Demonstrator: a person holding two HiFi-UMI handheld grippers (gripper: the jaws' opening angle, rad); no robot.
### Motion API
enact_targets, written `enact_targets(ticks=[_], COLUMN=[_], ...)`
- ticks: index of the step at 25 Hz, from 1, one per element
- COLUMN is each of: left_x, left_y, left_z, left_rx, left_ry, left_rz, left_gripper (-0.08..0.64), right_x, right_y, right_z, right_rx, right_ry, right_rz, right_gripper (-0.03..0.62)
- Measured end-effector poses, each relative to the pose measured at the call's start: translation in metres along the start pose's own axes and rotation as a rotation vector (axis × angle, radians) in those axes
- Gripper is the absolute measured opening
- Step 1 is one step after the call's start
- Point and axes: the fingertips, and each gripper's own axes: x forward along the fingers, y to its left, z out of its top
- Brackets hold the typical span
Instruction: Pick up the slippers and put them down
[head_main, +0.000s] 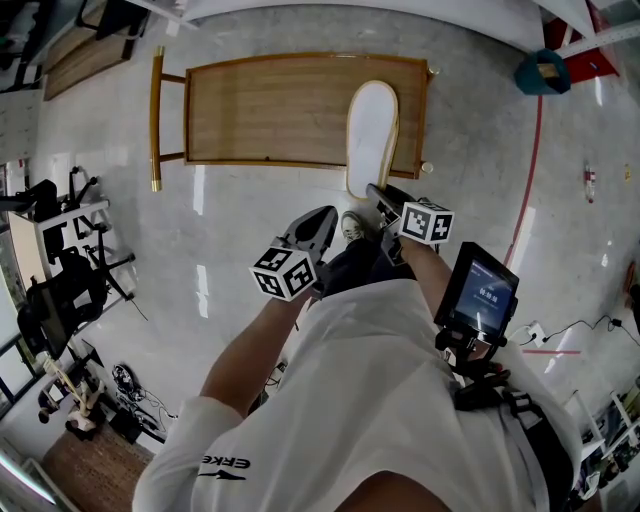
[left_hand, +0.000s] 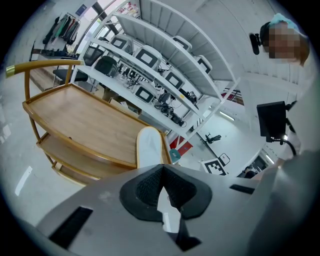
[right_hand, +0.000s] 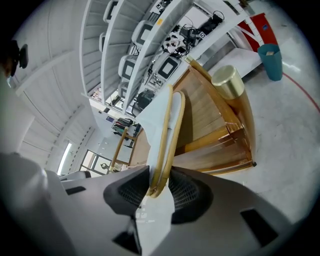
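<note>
Glossy grey floor (head_main: 240, 225), wooden cart (head_main: 270, 110), white slipper (head_main: 372, 130) at its edge; shelving (left_hand: 170, 60) behind

Right gripper (head_main: 378, 195) partly hides slippers (head_main: 371, 135).

Two tongs (head_main: 320, 218) (head_main: 377, 192), one slipper (head_main: 371, 130), one cart (head_main: 260, 110)
</note>
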Motion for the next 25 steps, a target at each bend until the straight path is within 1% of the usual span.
enact_targets(ticks=[2,8,15,21,25], left_x=[0.001,0.008,0.006,-0.001,-0.003], left_y=[0.002,0.004,0.004,0.002,-0.005], left_z=[0.001,0.008,0.010,0.013,0.016], left_rx=[0.001,0.007,0.018,0.029,0.041], left_ry=[-0.001,-0.006,-0.014,-0.025,-0.040], left_rz=[-0.001,-0.010,-0.019,-0.034,-0.054], left_gripper=[0.004,0.003,0.004,0.004,0.004], right_x=[-0.001,-0.004,-0.013,-0.027,-0.041], right_y=[0.001,0.004,0.007,0.010,0.021], right_z=[0.001,0.009,0.010,0.009,0.012], right_rx=[-0.008,-0.055,-0.066,-0.061,-0.080], right_ry=[-0.005,-0.028,-0.052,-0.074,-0.099], right_rz=[-0.005,-0.020,-0.045,-0.071,-0.063], right_gripper=[0.110,0.091,0.063,0.060,0.060])
